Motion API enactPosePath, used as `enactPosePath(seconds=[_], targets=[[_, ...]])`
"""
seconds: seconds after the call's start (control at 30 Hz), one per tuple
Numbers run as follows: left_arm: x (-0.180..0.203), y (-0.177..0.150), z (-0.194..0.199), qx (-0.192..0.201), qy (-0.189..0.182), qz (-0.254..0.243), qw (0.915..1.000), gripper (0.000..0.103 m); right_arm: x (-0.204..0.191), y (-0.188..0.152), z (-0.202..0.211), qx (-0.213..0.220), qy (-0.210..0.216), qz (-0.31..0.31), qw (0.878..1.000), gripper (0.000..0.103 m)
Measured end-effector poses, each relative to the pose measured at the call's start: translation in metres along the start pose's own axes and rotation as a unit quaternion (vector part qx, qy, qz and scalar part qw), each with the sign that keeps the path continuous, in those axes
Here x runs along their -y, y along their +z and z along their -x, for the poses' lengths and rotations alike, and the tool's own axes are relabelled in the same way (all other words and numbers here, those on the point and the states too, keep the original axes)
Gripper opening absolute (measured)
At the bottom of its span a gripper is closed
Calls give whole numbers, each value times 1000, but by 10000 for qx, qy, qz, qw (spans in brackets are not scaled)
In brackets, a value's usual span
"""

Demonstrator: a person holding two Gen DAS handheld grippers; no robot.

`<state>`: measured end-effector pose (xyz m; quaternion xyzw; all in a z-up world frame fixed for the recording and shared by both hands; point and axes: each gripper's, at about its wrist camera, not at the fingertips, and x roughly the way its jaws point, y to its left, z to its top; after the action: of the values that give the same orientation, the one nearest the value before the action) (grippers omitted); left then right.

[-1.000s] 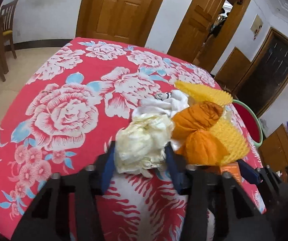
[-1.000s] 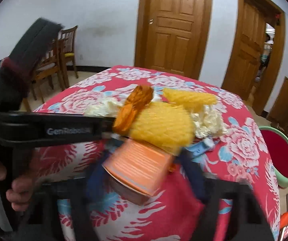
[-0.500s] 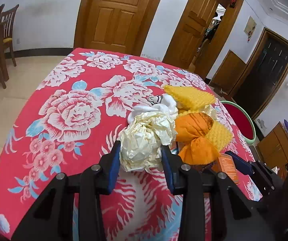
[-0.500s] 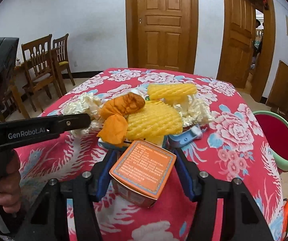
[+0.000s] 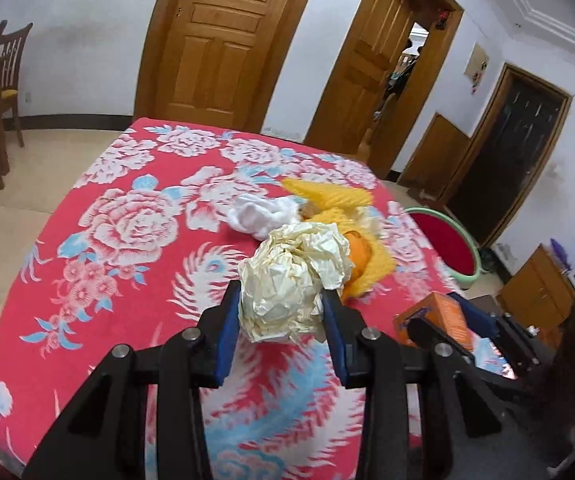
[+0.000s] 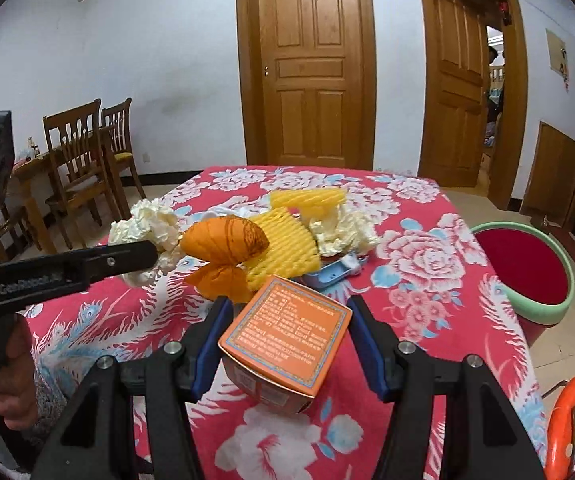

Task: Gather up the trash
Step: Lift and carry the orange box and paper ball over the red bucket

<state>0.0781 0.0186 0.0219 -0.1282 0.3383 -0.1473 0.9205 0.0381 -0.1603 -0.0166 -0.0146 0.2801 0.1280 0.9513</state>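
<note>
My left gripper point(image 5: 281, 312) is shut on a crumpled cream paper ball point(image 5: 293, 280) and holds it above the red floral tablecloth point(image 5: 127, 240); the ball also shows in the right wrist view point(image 6: 147, 228). My right gripper point(image 6: 287, 336) is shut on an orange box point(image 6: 287, 336), raised off the cloth; the box also shows in the left wrist view point(image 5: 435, 320). On the table lie an orange bag point(image 6: 223, 248), yellow foam nets point(image 6: 287, 232), a white tissue point(image 5: 259, 212), more crumpled paper point(image 6: 343, 228) and a blue plastic piece point(image 6: 335, 272).
A green-rimmed red basin point(image 6: 527, 268) stands on the floor right of the table. Wooden chairs and a small table point(image 6: 79, 168) stand at the left. Wooden doors point(image 6: 307, 68) line the far wall. An orange object point(image 6: 571, 420) sits at lower right.
Both grippers have lifted and pulled back from the pile, the left with the paper ball, the right with the orange box. The rest of the trash stays on the cloth.
</note>
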Motion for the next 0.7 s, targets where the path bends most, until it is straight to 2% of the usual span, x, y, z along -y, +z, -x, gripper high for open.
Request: enactPosePath(seconds=[0.17,0.37,0.7], targets=[[14,4,4,149,31,-165,9997,39,7,0,10,137,-34,-8,9999,61],[34,9,-3,144,-126,-352,9992,39,30,3,19,223,-158,-202,9994,62],[72,18,-39,-96,-441,-593,9972,39,82,5,25,208,-591,-453,9970,62]])
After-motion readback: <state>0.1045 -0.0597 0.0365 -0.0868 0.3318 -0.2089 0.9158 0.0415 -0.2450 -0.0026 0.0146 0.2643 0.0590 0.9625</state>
